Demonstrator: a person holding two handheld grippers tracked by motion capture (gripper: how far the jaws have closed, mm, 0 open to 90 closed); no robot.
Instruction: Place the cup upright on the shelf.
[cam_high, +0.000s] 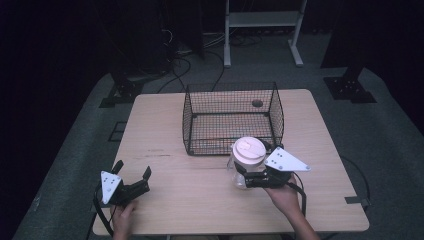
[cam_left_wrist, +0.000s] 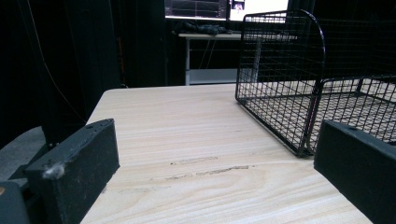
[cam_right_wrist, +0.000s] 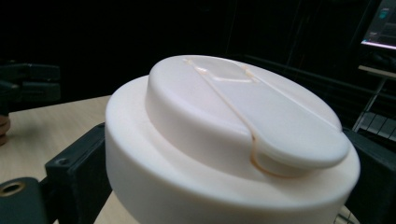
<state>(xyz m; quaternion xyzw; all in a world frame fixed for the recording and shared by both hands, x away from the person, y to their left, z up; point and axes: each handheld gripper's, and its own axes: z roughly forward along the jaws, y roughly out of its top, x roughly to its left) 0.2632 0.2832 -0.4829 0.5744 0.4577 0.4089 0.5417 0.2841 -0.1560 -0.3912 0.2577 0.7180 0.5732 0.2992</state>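
A clear jar with a cream-white lid (cam_high: 247, 150) stands in front of the black wire basket (cam_high: 187, 115), just right of the table's middle. My right gripper (cam_high: 241, 176) is shut on the jar's body below the lid. In the right gripper view the lid (cam_right_wrist: 233, 135) looms large, with a black jaw on either side of it. My left gripper (cam_high: 133, 174) rests near the table's front left edge, jaws wide apart and nothing between them. The left gripper view looks along those jaws (cam_left_wrist: 210, 182) over bare wood toward the basket (cam_left_wrist: 280, 70).
The wire basket has a small dark round object (cam_high: 257, 103) at its back right. A white metal stand (cam_high: 260, 25) and cables lie on the floor behind the table. Bare light wood (cam_high: 165, 200) stretches between the two grippers.
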